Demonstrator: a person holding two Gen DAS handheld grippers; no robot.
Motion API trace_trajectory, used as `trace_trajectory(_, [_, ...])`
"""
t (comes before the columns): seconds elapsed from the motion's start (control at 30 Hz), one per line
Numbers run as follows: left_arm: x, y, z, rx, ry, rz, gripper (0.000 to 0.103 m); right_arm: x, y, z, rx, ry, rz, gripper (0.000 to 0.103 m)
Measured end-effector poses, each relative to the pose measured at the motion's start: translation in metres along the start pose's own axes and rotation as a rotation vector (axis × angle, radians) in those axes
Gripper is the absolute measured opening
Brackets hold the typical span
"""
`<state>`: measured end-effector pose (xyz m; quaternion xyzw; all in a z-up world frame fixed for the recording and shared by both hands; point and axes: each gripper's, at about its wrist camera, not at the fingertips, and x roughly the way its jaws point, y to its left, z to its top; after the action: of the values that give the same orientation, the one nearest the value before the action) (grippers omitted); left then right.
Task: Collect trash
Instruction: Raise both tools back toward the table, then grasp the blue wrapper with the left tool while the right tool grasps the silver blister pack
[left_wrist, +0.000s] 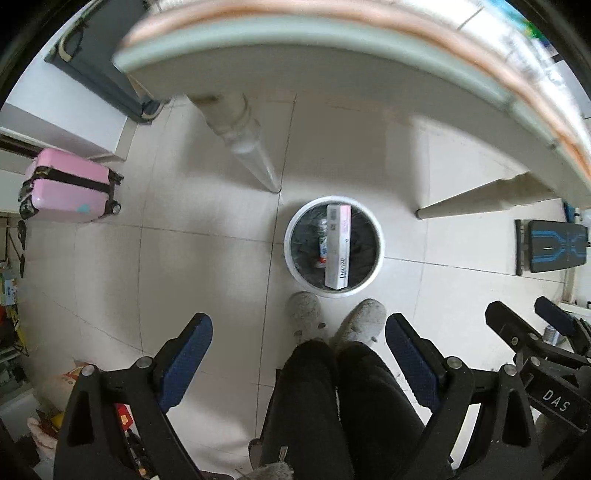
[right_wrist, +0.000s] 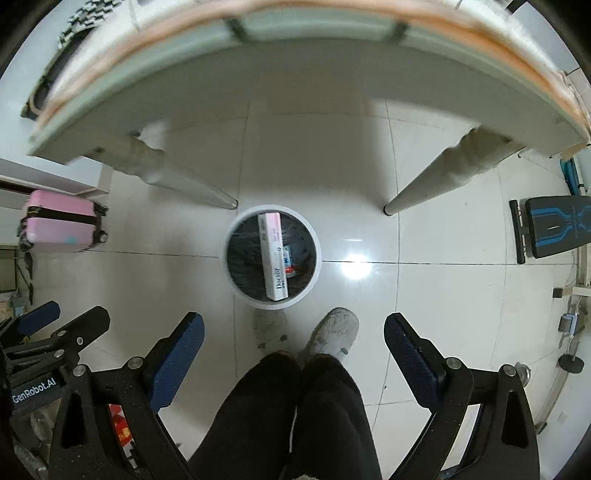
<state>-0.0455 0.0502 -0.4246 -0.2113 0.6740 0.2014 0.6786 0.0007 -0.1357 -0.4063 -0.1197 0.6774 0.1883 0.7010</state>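
Observation:
A round white trash bin (left_wrist: 373, 271) (right_wrist: 236, 284) with a black liner stands on the tiled floor below the table's edge. Inside it lies a long white and pink box (left_wrist: 338, 245) (right_wrist: 275, 254) beside a small crumpled bottle (left_wrist: 323, 240) (right_wrist: 290, 260). My left gripper (left_wrist: 298, 326) hangs open high above the floor, short of the bin, nothing between its blue-padded fingers. My right gripper (right_wrist: 293, 326) is open too and holds nothing. Each gripper shows at the edge of the other's view, the right gripper (left_wrist: 524, 314) and the left gripper (right_wrist: 75, 312).
A person's dark trouser legs and grey slippers (left_wrist: 332, 321) (right_wrist: 306, 332) stand just before the bin. A pale table (left_wrist: 332, 74) (right_wrist: 295, 92) with turned legs overhangs at the top. A pink suitcase (left_wrist: 70, 186) (right_wrist: 61, 221) is left, a black and blue bench (left_wrist: 554, 245) (right_wrist: 554, 230) right.

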Motion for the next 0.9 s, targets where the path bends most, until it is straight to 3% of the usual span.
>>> trace_trajectory(0.27, [-0.100, -0.002, 0.025, -0.009, -0.138, -0.034, 0.096, -0.120, 0.003, 0.010, 0.086, -0.047, 0.100, 0.099])
trace_trajectory(0.37, [-0.124, -0.016, 0.053, -0.024, -0.198, -0.055, 0.096, -0.162, -0.011, 0.033, 0.125, -0.112, 0.093, 0.099])
trace_trajectory(0.53, [-0.143, -0.050, 0.112, -0.022, -0.251, -0.053, 0.103, -0.204, -0.070, 0.095, 0.221, -0.186, 0.035, 0.099])
trace_trajectory(0.7, [-0.139, -0.072, 0.174, -0.067, -0.243, 0.005, 0.103, -0.206, -0.131, 0.170, 0.239, -0.204, -0.035, 0.099])
trace_trajectory(0.9, [-0.098, -0.086, 0.245, -0.190, -0.161, 0.118, 0.103, -0.133, -0.191, 0.290, 0.240, -0.139, -0.041, 0.099])
